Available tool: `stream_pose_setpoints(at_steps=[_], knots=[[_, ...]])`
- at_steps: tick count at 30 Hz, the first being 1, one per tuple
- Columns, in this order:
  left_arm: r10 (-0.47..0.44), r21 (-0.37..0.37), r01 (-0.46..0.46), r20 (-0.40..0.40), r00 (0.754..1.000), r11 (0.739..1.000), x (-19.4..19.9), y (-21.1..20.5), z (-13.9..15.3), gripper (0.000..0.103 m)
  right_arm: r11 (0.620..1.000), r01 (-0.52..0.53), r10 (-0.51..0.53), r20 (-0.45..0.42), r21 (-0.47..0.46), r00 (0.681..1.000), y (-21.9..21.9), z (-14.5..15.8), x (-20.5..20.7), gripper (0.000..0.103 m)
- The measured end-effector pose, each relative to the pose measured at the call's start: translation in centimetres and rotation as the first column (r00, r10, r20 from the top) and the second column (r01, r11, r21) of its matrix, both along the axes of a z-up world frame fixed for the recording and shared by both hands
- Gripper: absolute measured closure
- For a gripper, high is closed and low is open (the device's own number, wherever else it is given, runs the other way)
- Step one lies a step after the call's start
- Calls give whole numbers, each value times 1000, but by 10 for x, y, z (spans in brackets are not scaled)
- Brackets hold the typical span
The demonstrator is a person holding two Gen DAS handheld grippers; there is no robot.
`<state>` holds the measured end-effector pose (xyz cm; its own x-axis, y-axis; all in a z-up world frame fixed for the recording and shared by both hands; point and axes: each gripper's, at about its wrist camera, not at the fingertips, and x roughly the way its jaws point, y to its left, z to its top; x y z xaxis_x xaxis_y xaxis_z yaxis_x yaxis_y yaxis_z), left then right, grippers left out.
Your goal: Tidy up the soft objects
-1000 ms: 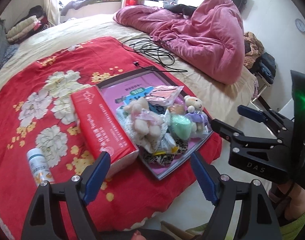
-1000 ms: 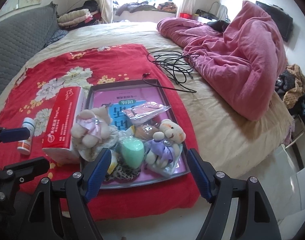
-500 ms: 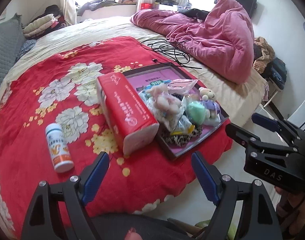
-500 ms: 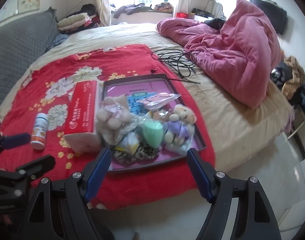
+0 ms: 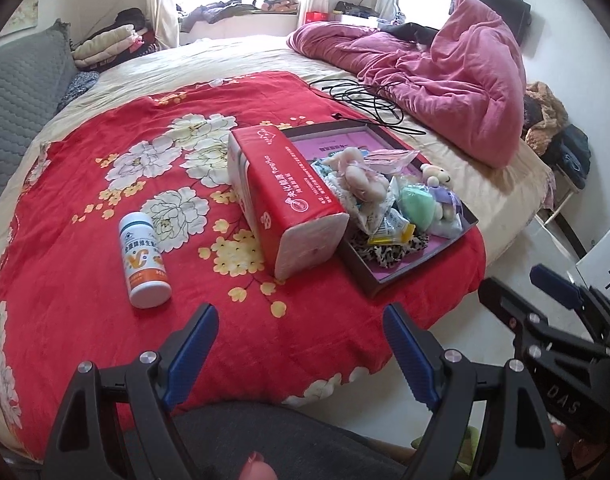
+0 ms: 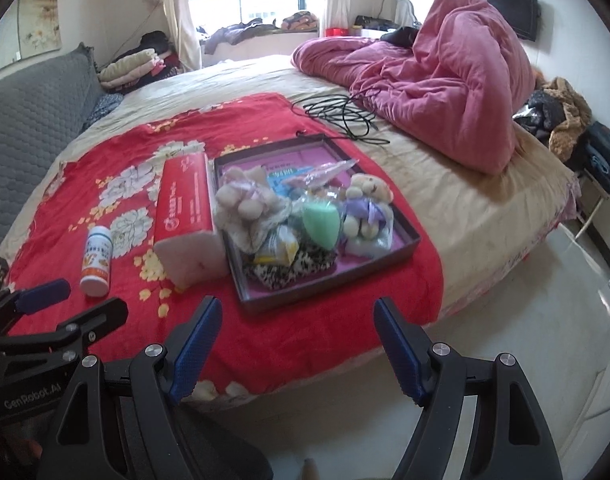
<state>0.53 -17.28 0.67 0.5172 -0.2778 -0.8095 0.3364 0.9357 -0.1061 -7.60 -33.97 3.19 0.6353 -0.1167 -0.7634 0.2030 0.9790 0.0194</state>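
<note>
Both tools drew back; plush toys (image 6: 245,196) crowd the tray (image 6: 409,236).

A fleecy red blanket (image 5: 105,240) covers the bed; the tissue pack (image 5: 281,184) looks glossy plastic, the bottle (image 5: 143,256) smooth plastic.

both tongs stand wide apart with nothing between their blue pads. the left tongs (image 5: 301,344) tilt downward, as do the right tongs (image 6: 297,338). in the left wrist view the right tongs appear at four o'clock, likewise agape.
</note>
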Motion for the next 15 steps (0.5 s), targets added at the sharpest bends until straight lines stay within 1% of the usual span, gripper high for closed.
stream_pose_setpoints(at_steps=[4,11,15], knots=[[11,0,-11,-1,1000,1000,-1,2,-2,19,1000,1,-1,-22,-1,1000,2,-6,-4,24],[3,8,-3,4,1000,1000,-1,-2,0,19,1000,16,-17,-6,-13,1000,-1,-3,-7,24],[-4,7,4,-1,1000,1000,-1,-5,-1,19,1000,21,-21,-16,-6,1000,-3,-5,-6,24]])
